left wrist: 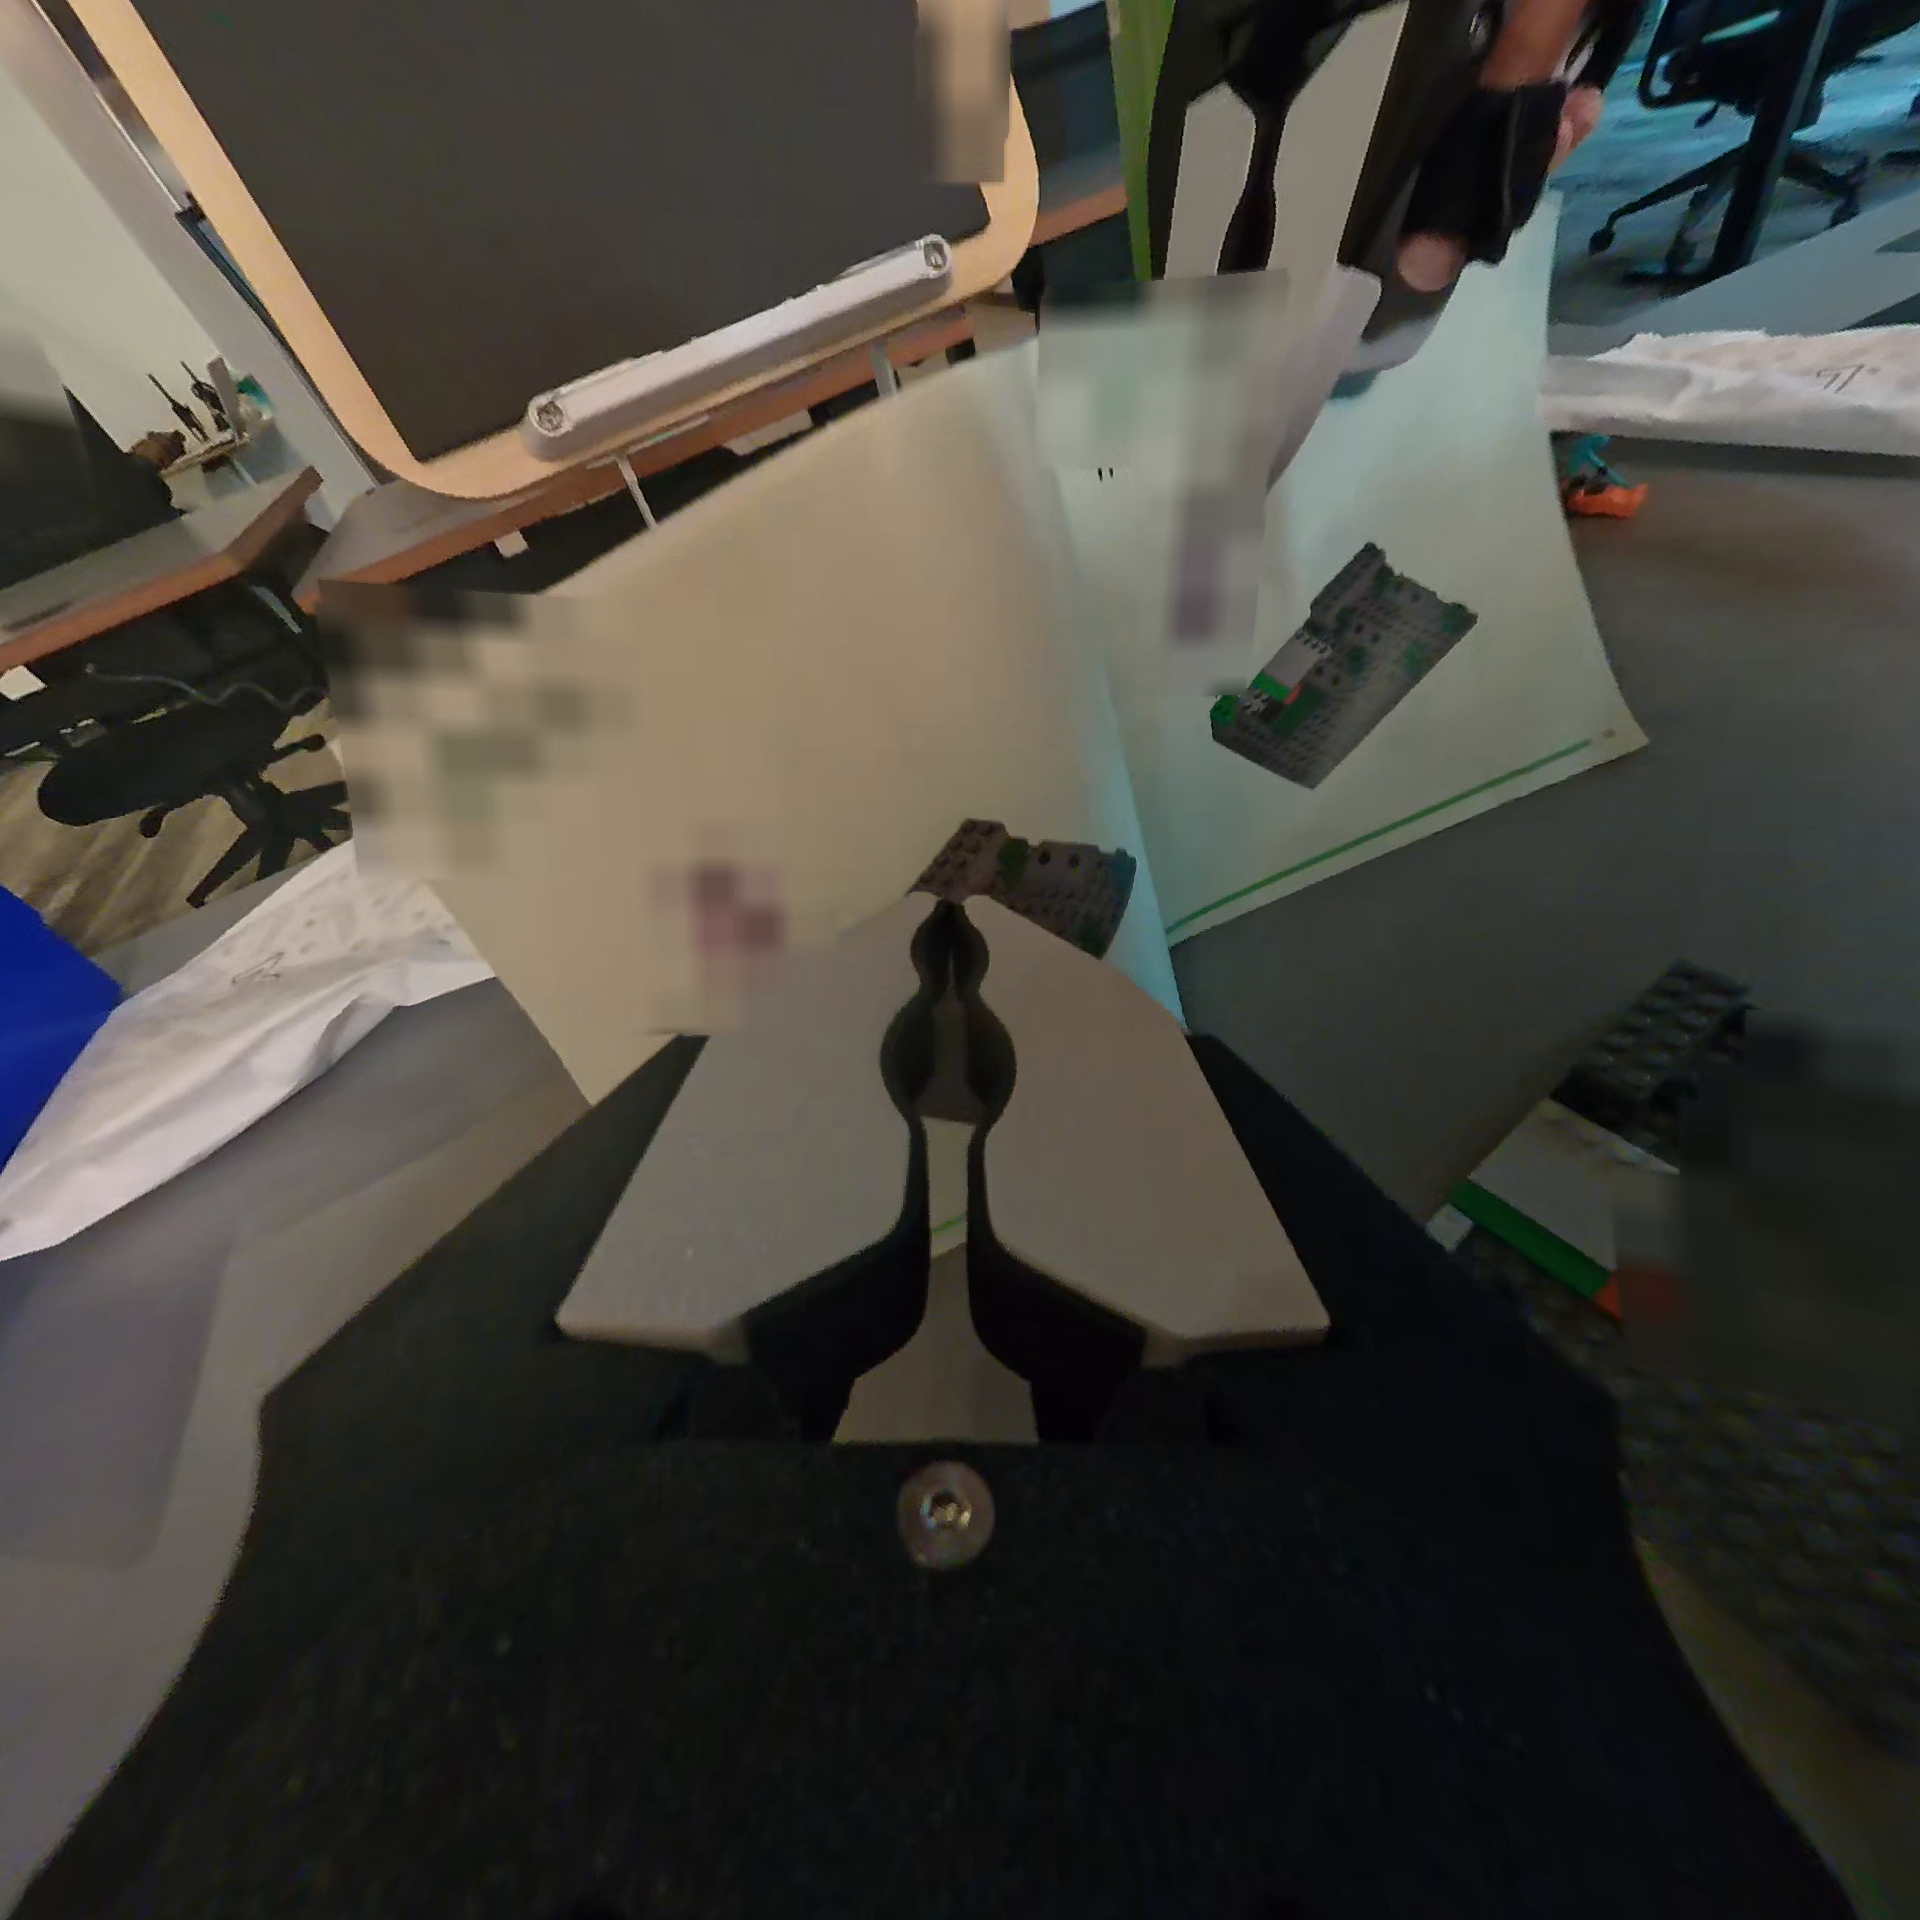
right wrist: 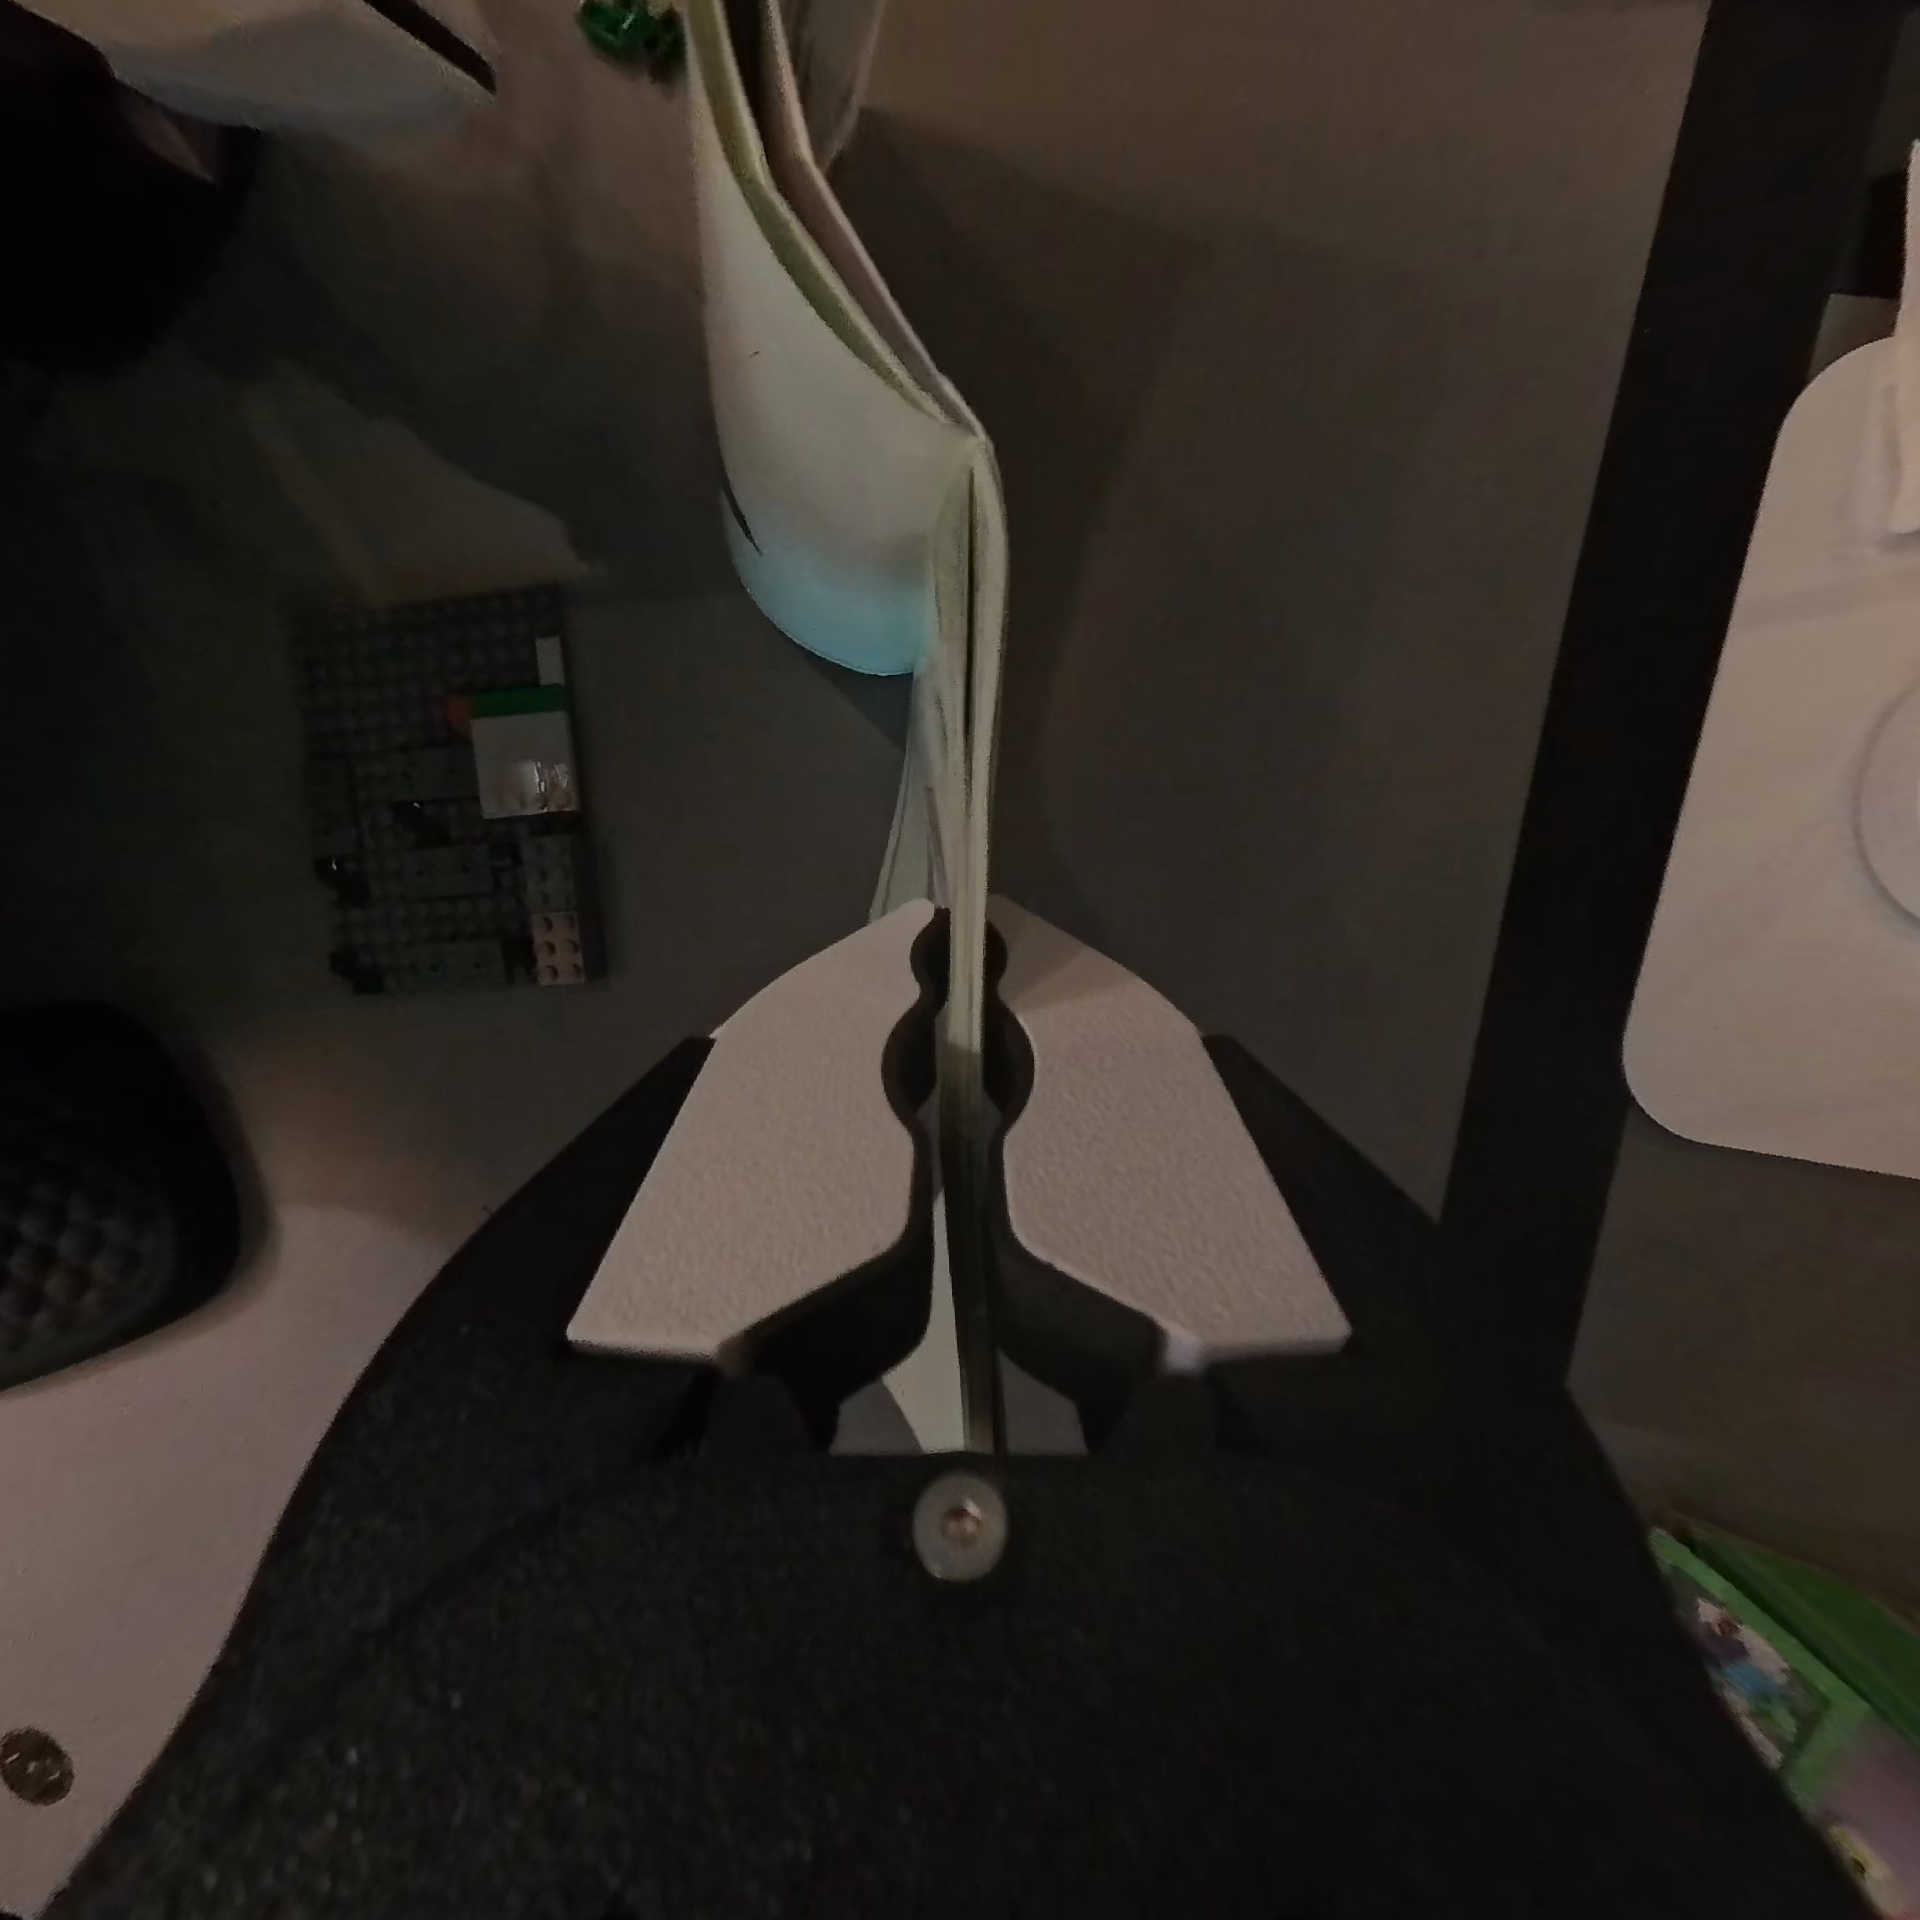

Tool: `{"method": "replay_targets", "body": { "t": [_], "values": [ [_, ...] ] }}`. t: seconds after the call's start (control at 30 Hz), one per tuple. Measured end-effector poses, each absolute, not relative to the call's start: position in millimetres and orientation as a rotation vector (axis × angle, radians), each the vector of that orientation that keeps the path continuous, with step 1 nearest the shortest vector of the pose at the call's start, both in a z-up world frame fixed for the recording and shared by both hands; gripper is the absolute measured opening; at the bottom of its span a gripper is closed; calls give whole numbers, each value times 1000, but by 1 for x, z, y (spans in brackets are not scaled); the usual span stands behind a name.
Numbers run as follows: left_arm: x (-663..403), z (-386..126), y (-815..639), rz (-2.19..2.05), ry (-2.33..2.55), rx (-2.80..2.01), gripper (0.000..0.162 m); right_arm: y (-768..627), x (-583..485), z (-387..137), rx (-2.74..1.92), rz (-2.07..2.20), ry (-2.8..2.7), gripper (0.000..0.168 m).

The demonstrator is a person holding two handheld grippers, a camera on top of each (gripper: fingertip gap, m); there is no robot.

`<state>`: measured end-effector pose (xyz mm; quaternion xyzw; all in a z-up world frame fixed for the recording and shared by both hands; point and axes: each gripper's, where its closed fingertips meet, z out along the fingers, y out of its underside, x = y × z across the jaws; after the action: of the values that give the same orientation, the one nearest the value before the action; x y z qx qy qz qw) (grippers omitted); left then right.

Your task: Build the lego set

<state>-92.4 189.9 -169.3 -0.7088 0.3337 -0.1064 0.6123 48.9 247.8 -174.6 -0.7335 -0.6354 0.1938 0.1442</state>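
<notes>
Right wrist view: right gripper (right wrist: 961, 925) clamped on thin glossy pages of instruction booklet (right wrist: 831, 499); studded grey lego baseplate (right wrist: 452, 790) lies flat, left. Left gripper (left wrist: 948, 914) pinches a page edge of same booklet (left wrist: 831, 665) w/ jaws together.

The booklet (left wrist: 852, 644) is thin, smooth paper, a bit shiny; the left tool (left wrist: 948, 914) has pale matt fingers (left wrist: 790, 1164) on rough black plastic, with a shiny metal screw (left wrist: 943, 1513); the brick plate (right wrist: 447, 790) at middle left is bumpy plastic; the table (left wrist: 1714, 644) is smooth, dull grey.
</notes>
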Motion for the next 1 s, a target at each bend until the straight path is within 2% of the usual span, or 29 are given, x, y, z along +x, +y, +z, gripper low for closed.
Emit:
{"method": "replay_targets", "body": {
  "t": [0.03, 1.0],
  "values": [
    [-93, -172, 190, -245, 772, -1639, 0, 248, 49, -175, -2113, 556, -1831, 3],
    [-113, -174, 210, -231, 691, -1660, 0, 248, 46, -174, -2099, 524, -1847, 3]
  ]
}}
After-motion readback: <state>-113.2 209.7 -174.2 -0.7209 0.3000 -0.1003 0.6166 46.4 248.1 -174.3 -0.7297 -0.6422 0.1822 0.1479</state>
